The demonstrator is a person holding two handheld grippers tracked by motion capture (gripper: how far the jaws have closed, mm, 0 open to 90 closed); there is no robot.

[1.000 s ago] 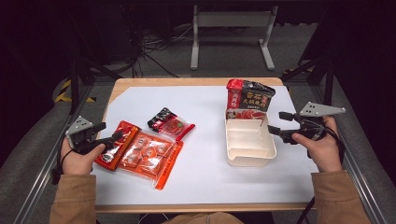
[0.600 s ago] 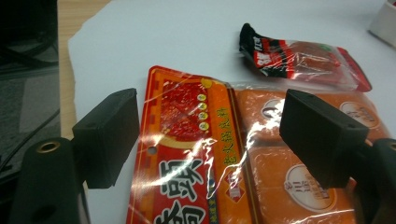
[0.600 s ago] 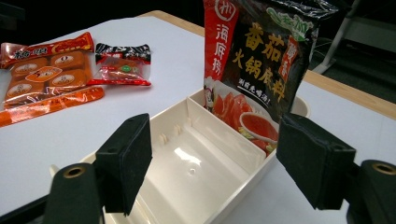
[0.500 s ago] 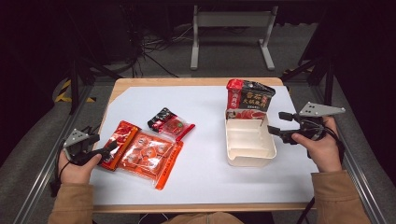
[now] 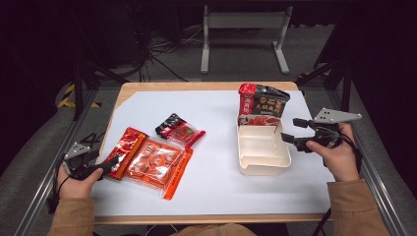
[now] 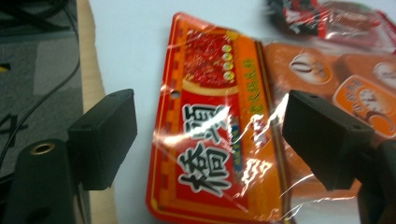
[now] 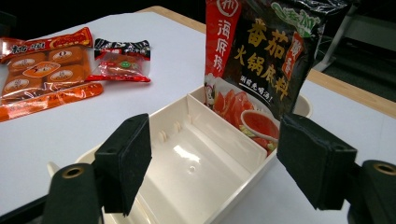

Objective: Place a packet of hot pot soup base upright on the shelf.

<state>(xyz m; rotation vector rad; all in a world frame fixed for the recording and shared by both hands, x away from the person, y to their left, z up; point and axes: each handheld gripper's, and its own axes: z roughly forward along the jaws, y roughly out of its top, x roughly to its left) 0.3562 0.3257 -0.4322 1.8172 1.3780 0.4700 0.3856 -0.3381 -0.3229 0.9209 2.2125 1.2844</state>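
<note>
On the white table (image 5: 216,191), a cream tray (image 5: 262,156) held 1 upright sauce pouch (image 5: 262,104). Beside it the right gripper (image 5: 291,132) hung open. The left gripper (image 5: 112,164), jaws just widening, straddled the red packet (image 5: 126,150) without pressing.

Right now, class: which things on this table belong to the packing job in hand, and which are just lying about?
In the job:
left gripper, open over the red sachet
right gripper, open by the cream tray
tomato soup-base pouch, standing in the tray

Lying about:
orange pack
small dark-and-red packet
metal stand behind the table
</note>
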